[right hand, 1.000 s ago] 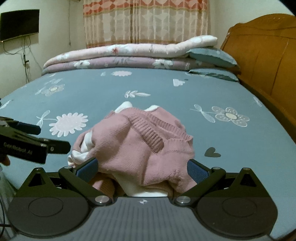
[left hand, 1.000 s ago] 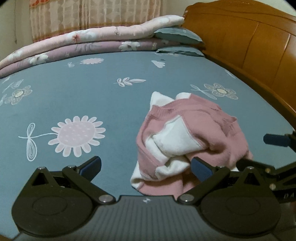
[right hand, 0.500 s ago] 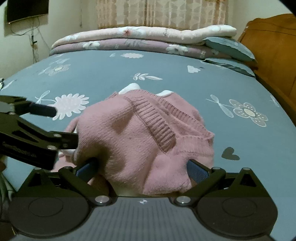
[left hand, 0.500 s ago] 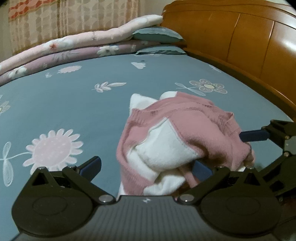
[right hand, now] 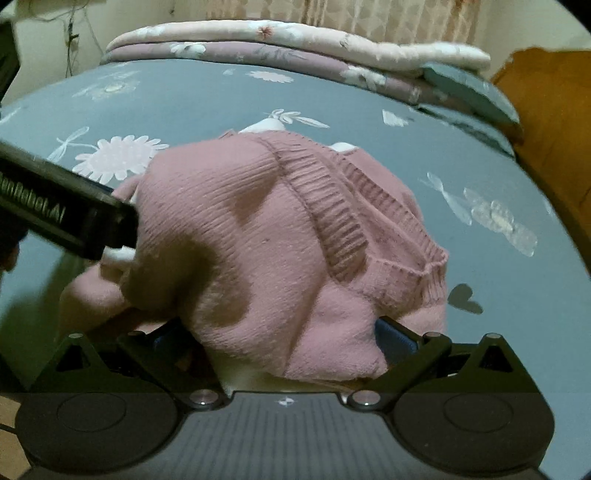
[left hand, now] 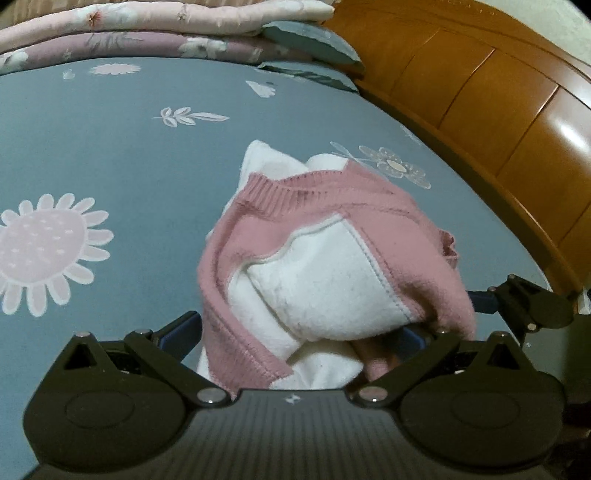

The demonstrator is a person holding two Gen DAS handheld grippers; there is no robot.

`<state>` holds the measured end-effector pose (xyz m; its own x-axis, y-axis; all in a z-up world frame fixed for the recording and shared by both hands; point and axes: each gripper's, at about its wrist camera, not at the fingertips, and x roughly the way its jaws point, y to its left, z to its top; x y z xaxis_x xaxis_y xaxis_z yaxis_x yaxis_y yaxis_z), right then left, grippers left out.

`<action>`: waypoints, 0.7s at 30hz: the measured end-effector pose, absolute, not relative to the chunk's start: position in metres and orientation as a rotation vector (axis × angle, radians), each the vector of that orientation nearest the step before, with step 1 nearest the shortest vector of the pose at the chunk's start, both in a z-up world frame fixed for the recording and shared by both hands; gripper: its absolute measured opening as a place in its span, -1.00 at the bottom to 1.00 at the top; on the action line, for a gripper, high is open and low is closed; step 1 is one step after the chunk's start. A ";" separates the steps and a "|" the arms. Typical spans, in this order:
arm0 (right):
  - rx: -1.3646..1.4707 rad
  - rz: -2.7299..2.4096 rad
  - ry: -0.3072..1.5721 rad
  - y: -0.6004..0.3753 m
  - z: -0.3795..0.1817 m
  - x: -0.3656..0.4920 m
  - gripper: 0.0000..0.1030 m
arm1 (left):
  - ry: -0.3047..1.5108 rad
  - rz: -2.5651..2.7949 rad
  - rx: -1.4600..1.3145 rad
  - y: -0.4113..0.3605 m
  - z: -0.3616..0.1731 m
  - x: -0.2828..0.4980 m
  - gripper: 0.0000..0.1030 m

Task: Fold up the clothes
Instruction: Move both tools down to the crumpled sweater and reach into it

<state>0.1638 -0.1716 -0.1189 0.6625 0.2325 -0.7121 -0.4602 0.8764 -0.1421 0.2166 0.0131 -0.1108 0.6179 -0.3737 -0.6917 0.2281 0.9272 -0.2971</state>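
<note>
A crumpled pink knit sweater (left hand: 332,266) with a white fleece lining lies in a heap on the blue flowered bed sheet (left hand: 110,129). My left gripper (left hand: 297,334) is open, its wide-spread fingers straddling the near edge of the heap. In the right wrist view the sweater (right hand: 266,236) fills the middle, pink side up. My right gripper (right hand: 280,338) is open too, with the cloth bulging between its fingers. Each gripper shows in the other's view: the right gripper (left hand: 524,306) at the heap's right side, the left gripper (right hand: 62,210) at its left side.
Folded floral quilts (left hand: 166,22) and blue pillows (left hand: 310,40) are stacked at the far end of the bed. A wooden headboard (left hand: 498,110) runs along the right side. Flat blue sheet spreads left of and beyond the heap.
Both grippers have pushed in towards the sweater from either side, so the heap now sits between their fingers. Their fingers stay spread as wide as before.
</note>
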 end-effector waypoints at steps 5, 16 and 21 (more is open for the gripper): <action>-0.231 0.451 0.735 -0.193 -0.100 0.155 1.00 | 0.768 -0.350 -0.106 0.024 -0.084 0.210 0.76; -0.113 0.553 0.655 -0.227 -0.048 0.138 0.97 | 0.748 -0.462 -0.114 0.046 -0.062 0.204 0.57; -0.134 0.603 0.615 -0.225 -0.024 0.154 0.86 | 0.746 -0.455 -0.113 0.063 -0.060 0.196 0.59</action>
